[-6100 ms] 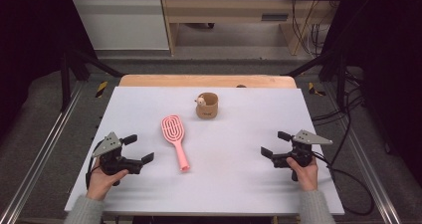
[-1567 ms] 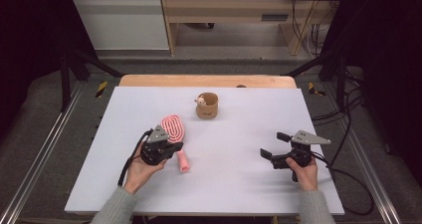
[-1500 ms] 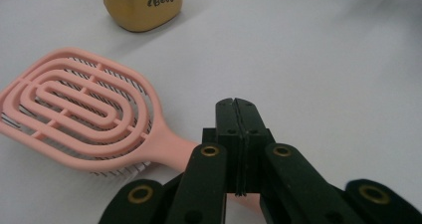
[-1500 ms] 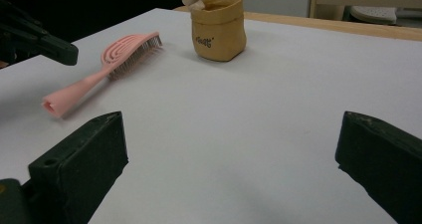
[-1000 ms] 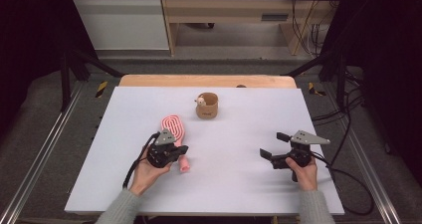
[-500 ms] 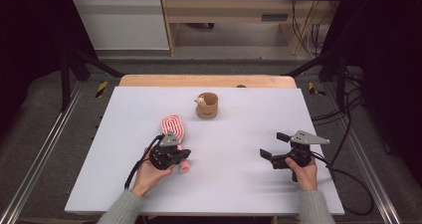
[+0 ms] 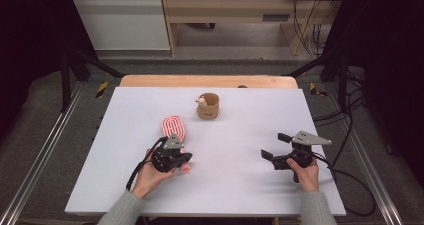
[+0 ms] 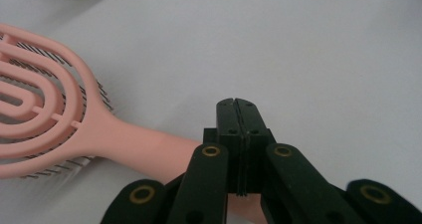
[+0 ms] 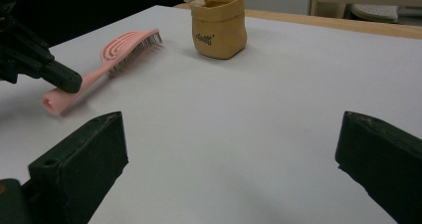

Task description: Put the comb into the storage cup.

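Hairbrush (image 7: 173, 128) left of table (image 7: 240, 195) centre, pouch (image 7: 208, 106) behind.

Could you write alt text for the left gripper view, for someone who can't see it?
A black gripper, jaws shut together, sits over the handle of a pink hairbrush lying on a white table. The brush's looped head fills the left side.
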{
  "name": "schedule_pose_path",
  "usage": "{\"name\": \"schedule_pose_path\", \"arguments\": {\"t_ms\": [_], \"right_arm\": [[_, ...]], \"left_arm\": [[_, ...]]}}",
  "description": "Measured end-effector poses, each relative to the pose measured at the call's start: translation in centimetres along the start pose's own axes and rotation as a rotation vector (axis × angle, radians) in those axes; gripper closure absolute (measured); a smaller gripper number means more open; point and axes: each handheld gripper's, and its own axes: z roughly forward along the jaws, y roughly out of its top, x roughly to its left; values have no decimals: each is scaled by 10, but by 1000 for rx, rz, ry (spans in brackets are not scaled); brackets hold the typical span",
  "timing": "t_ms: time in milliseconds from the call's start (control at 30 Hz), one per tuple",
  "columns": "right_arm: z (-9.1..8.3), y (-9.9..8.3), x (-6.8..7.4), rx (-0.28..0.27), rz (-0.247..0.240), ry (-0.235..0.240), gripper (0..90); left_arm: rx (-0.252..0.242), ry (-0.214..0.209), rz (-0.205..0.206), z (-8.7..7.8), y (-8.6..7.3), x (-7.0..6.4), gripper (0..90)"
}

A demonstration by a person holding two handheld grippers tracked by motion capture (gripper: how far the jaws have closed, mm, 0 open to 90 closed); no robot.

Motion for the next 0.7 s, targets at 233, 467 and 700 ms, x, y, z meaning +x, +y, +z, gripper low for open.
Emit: {"name": "schedule_pose_path", "arguments": {"t_ms": [233, 467, 700], "right_arm": [[0, 0, 0, 2, 1, 0, 4], [0, 0, 0, 2, 1, 0, 4], [0, 0, 0, 3, 2, 0, 4]], "left_arm": [[10, 4, 8, -1, 0, -2, 898], [31, 11, 13, -1, 0, -2, 899], [46, 18, 14, -1, -1, -2, 899]]}}
